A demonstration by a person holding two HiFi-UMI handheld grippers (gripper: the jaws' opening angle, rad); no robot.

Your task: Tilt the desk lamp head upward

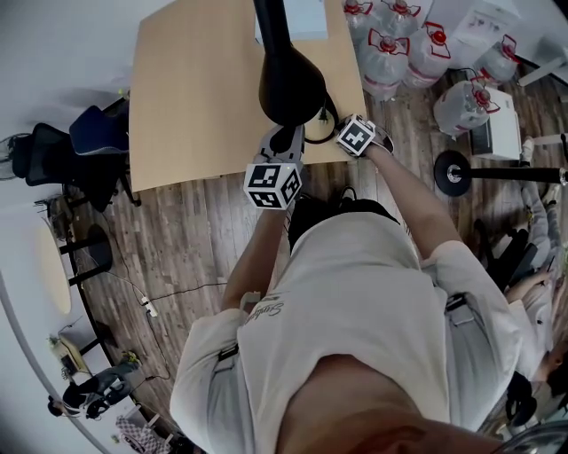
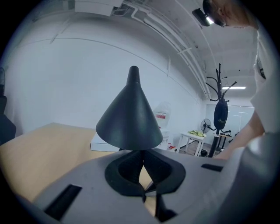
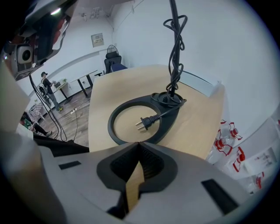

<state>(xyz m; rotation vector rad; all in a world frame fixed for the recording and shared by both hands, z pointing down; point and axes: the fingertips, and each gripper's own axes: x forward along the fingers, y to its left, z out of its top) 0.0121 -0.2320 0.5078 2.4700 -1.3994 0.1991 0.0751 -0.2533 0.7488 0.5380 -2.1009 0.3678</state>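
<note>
A black desk lamp stands on the tan desk (image 1: 195, 97). Its cone-shaped head (image 1: 288, 84) hangs from a dark arm (image 1: 271, 18) and hides much of the ring base. My left gripper (image 1: 286, 142) sits just under the head's near rim. In the left gripper view the cone (image 2: 129, 116) fills the middle, and the left gripper (image 2: 142, 153) is shut with its tips right below that rim. My right gripper (image 1: 335, 126) is at the base's near edge. Seen from the right gripper, the ring base (image 3: 120, 111) holds a plug (image 3: 146, 122), and this gripper (image 3: 139, 146) is shut at the ring.
A white box (image 1: 302, 18) lies at the desk's far edge behind the lamp. Water jugs (image 1: 390, 44) stand on the floor to the right, with a fan stand base (image 1: 453, 168) nearby. An office chair (image 1: 80, 151) is left of the desk. The lamp cord (image 3: 175, 39) dangles above the base.
</note>
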